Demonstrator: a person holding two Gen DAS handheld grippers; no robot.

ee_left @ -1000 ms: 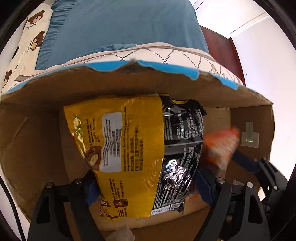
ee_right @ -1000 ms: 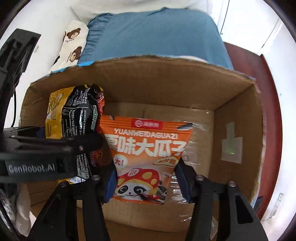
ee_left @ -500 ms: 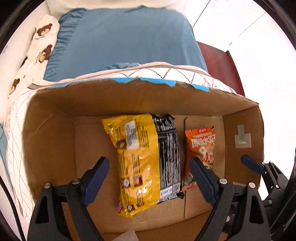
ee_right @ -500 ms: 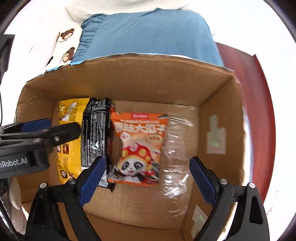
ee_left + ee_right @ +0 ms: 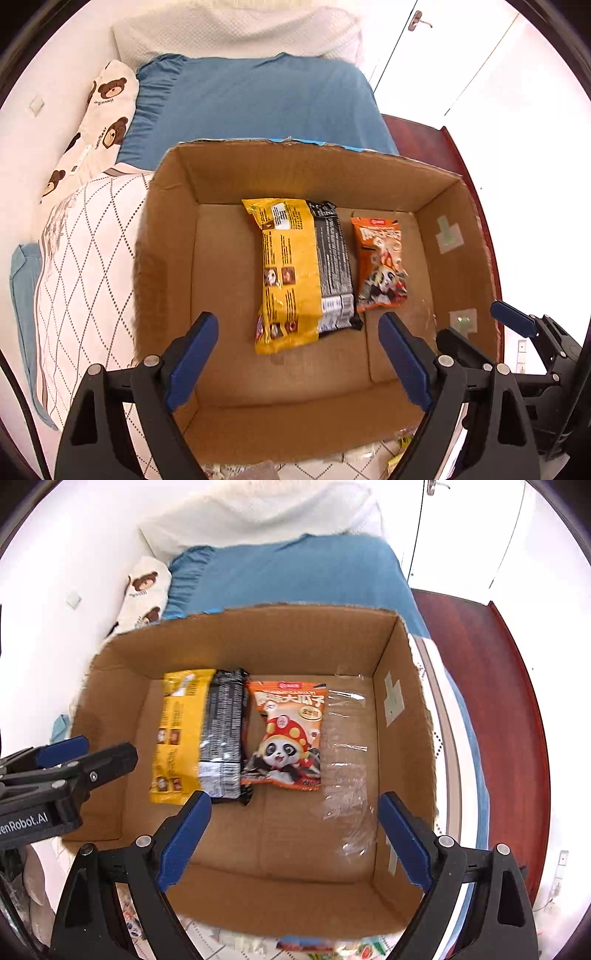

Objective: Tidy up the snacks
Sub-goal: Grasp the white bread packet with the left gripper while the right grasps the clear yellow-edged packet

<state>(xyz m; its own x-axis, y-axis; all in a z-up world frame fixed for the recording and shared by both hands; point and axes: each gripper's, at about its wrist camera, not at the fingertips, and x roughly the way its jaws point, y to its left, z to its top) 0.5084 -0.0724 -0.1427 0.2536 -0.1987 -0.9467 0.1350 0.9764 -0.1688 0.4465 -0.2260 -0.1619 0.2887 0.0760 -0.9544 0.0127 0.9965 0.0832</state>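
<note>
Two snack packets lie flat on the floor of the cardboard box (image 5: 166,258), which rests on the bed (image 5: 258,99): a yellow-and-black packet (image 5: 295,273) toward the box's left and an orange panda packet (image 5: 288,734) just beside it on the right, edges touching. Left claw (image 5: 297,354) hangs above the box with jaws wide and nothing between them. Right claw (image 5: 293,834) likewise stands wide and empty over the box's near part.

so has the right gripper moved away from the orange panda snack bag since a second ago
Yes. The right gripper was clamped around the orange panda snack bag; now it is open and drawn back above the cardboard box, the bag lying flat inside.
</note>
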